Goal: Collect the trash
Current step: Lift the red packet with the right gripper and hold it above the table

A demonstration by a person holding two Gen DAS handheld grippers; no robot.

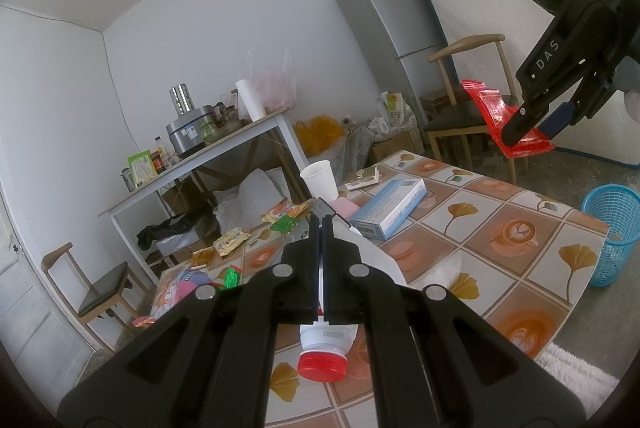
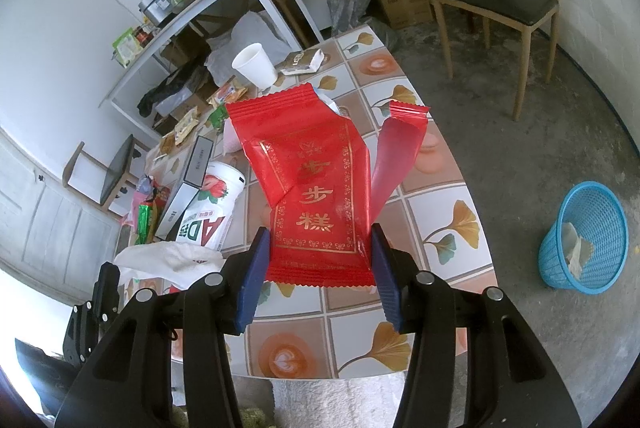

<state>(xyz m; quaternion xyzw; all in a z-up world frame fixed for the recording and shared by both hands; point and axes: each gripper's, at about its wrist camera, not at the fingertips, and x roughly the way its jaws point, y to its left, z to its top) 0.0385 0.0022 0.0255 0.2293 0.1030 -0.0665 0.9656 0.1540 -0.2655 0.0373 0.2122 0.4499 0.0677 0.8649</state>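
Note:
My right gripper [image 2: 318, 248] holds a torn red snack wrapper [image 2: 316, 180] with gold characters above the patterned table [image 2: 440, 224]; it also shows in the left wrist view [image 1: 520, 144], raised high at the right with the red wrapper [image 1: 494, 116] hanging from it. My left gripper [image 1: 321, 224] is shut over a white bottle with a red cap [image 1: 324, 348] and a crumpled white tissue [image 1: 376, 256] on the table. The bottle [image 2: 208, 208] lies on its side. A blue mesh trash basket [image 2: 584, 240] stands on the floor at the right, with paper inside.
On the table are a paper cup [image 1: 320, 180], a blue-white box [image 1: 390, 208], a cigarette pack [image 2: 302, 62], several snack wrappers [image 1: 232, 240] and a black-white box [image 2: 192, 184]. A chair [image 2: 496, 0], a fridge [image 1: 396, 12] and a cluttered side table [image 1: 200, 156] stand beyond.

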